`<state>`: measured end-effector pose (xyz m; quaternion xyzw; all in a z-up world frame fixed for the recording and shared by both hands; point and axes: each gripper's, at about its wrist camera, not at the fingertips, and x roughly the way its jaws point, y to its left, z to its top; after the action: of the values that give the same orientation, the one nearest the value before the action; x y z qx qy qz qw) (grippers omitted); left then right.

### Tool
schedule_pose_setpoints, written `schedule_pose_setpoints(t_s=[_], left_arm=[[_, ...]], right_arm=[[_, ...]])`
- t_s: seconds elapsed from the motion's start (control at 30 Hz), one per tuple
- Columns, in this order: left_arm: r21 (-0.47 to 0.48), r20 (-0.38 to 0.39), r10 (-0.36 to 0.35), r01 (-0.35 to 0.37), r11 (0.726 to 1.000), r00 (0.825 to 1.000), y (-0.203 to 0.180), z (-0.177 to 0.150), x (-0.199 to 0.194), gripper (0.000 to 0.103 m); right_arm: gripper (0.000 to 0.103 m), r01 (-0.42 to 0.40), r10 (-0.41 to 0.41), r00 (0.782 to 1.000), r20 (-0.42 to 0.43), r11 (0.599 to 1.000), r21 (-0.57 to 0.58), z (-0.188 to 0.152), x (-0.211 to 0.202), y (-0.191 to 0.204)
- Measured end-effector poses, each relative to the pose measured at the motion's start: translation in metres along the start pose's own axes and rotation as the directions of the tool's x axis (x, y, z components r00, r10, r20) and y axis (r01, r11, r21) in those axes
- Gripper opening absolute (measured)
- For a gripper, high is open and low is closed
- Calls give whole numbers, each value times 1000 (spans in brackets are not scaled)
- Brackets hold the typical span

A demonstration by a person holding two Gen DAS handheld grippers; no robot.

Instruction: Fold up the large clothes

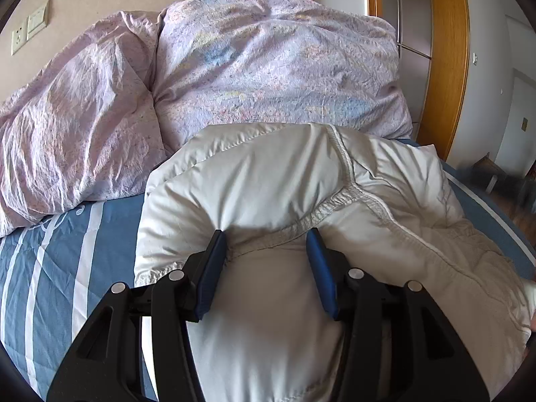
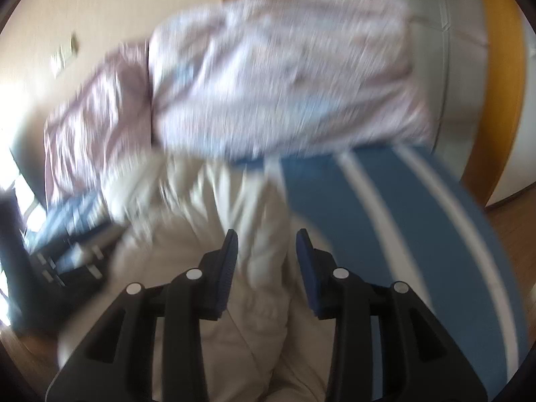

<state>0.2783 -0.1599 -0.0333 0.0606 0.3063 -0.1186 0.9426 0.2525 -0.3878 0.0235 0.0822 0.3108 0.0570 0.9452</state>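
A white puffy jacket (image 1: pixel 268 174) lies bunched on the blue striped bed sheet (image 1: pixel 50 268). In the left wrist view my left gripper (image 1: pixel 266 244) straddles a thick bulge of it just below a gathered seam, and both blue pads press into the fabric. The right wrist view is motion-blurred. There the same cream jacket (image 2: pixel 201 234) runs under and between the fingers of my right gripper (image 2: pixel 267 244). A fold of cloth stands in that gap, with a little space beside the right pad, so this gripper looks open.
A crumpled lilac duvet (image 1: pixel 268 67) fills the head of the bed behind the jacket. The bed's right edge (image 2: pixel 435 234) drops to a wooden floor (image 1: pixel 522 214). A wooden door frame (image 1: pixel 445 67) stands at the right, and wall sockets (image 1: pixel 30 30) are at the left.
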Motion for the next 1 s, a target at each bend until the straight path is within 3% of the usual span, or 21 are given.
schedule_pose_setpoints(t_s=[0.13,0.23,0.3,0.8,0.9,1.0], left_arm=[[19,-8,16,-16,1000,1000,-3,1,1,51],[31,-10,26,-26,999,1000,-5,1,1,51],[40,-15,34,-33,999,999,-7,2,3,51],[65,-6,69,-68,996,998,-17,1,10,51],[84,-6,83,-82,993,997,-18,0,9,52],[85,-8,85,-84,993,996,-18,1,9,52]], right_arm=[[36,-7,-2,996,-87,995,-104,10,21,31],[33,-6,-10,980,-201,997,-79,9,55,29],[30,-10,-7,972,-233,997,-73,2,72,22],[31,-59,56,991,-125,998,-21,-24,91,6],[33,-22,19,992,-128,999,-24,-21,71,9],[34,-113,115,988,-105,993,30,-29,33,6]])
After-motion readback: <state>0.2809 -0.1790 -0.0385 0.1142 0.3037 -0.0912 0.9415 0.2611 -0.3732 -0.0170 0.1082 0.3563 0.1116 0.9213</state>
